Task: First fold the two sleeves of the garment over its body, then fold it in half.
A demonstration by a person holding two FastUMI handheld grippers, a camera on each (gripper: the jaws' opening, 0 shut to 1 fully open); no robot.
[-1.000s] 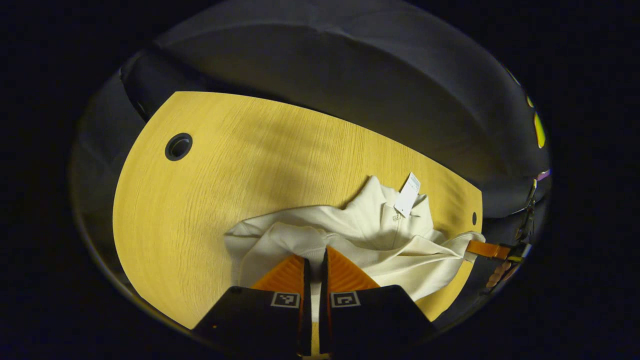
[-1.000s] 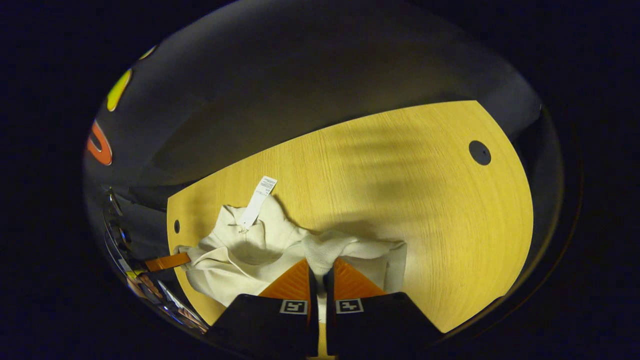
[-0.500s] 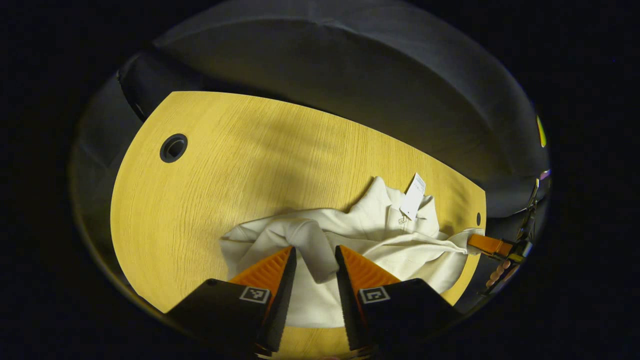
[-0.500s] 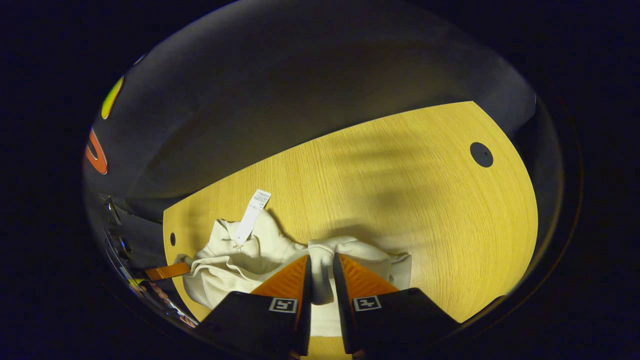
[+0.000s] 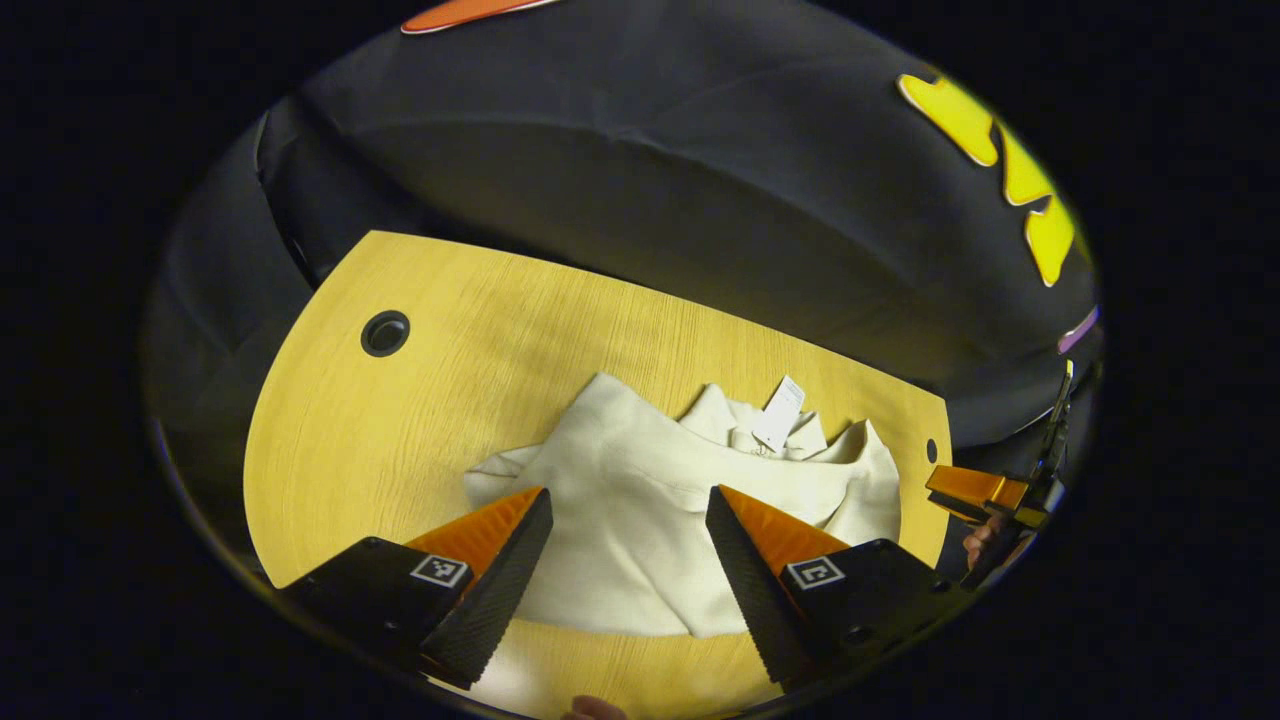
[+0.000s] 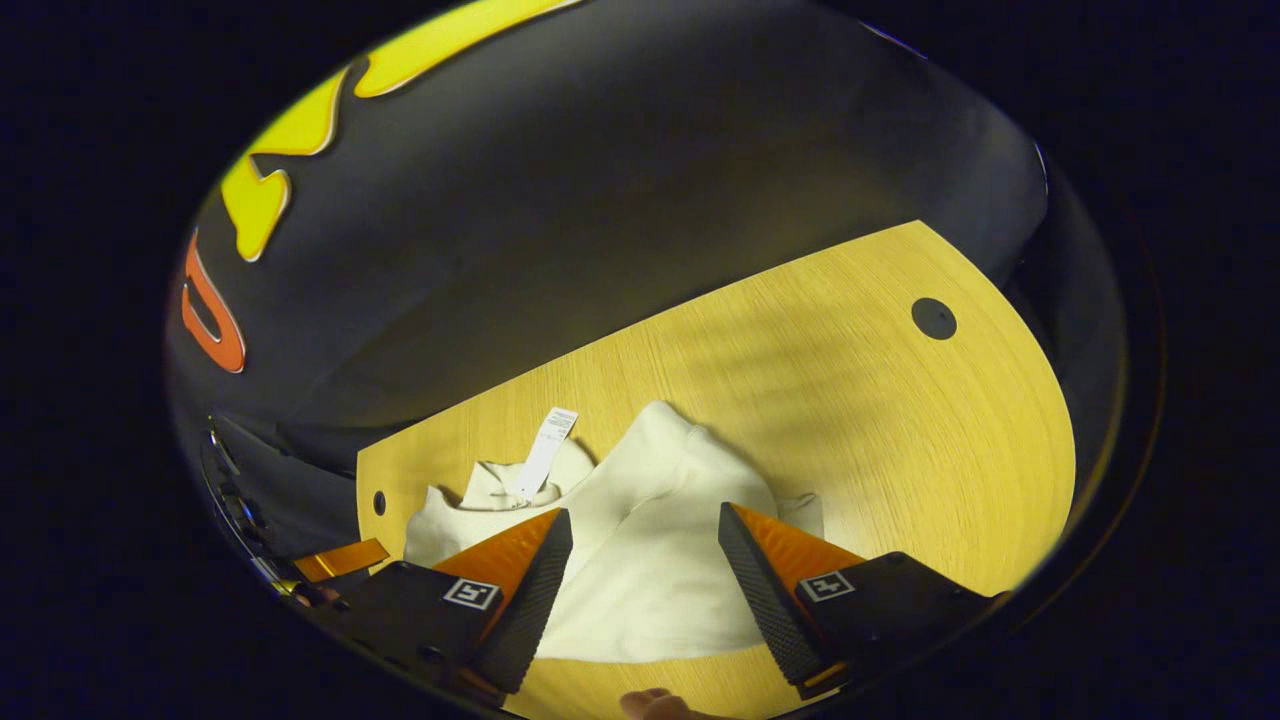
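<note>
Garment, cream and folded, lies on the yellow tabletop with its white tag at the collar. Left gripper view catches the right hand-held gripper at the tabletop's edge. Left hand-held gripper and right alike hover wide open, holding nothing.

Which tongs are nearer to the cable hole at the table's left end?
Left. The hole lies ahead and left of the left tongs; the right tongs hang over the garment's other side, farther off.
</note>
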